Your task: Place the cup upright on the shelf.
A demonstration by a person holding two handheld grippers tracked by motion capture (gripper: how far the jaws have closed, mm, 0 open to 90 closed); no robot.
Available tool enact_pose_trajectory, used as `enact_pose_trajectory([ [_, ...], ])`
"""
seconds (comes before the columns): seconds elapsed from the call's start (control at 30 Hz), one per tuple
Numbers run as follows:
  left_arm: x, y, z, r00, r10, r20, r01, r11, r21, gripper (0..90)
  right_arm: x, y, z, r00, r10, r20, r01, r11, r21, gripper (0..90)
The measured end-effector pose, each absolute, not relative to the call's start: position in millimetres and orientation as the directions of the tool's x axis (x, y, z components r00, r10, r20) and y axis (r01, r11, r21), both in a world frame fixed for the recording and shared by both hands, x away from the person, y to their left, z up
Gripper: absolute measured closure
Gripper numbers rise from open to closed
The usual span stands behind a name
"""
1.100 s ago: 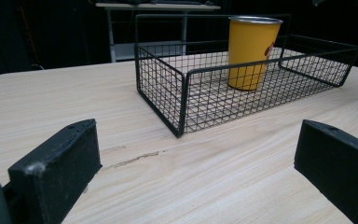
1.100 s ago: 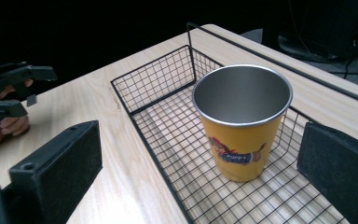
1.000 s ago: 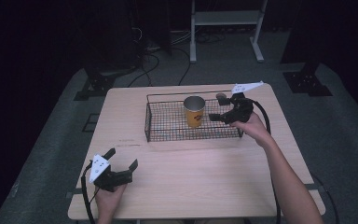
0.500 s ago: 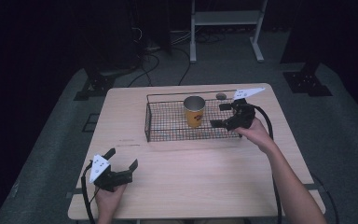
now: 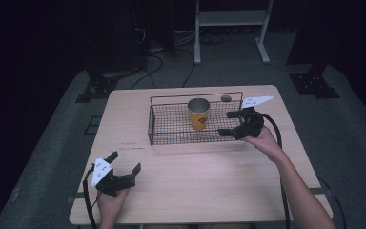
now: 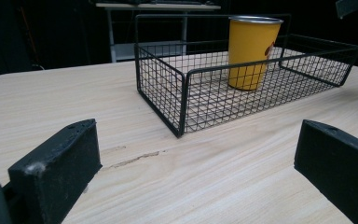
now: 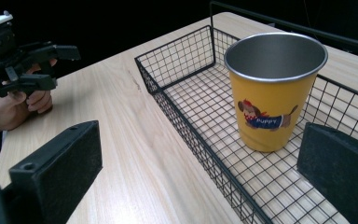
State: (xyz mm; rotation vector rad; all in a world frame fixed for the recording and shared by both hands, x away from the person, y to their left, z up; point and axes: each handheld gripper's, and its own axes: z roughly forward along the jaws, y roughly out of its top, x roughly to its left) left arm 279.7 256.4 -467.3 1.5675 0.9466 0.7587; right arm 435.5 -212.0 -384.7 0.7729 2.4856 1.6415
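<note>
Dim room, table (image 5: 195, 167) lit from above (soft shadows), slight blur.

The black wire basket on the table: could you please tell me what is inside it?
The black wire basket holds one upright yellow metal cup, seemingly empty; its very bottom is hidden.

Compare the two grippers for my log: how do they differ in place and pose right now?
The right gripper hangs at the wire basket near the yellow cup; the left gripper sits far off at the table's near edge. The right points sideways at the cup, the left toward the basket. Both are open and hold nothing.
</note>
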Motion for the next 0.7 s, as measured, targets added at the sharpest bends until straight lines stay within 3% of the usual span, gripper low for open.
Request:
enact_pose_trajectory([
  [0.7, 280, 256, -467, 0.473, 0.881, -0.011, 0.179, -0.084, 0.98, 0.0, 412, -219, -398, -0.879, 0.422, 0.221, 0.371, 0.314, 0.874, 0.0],
])
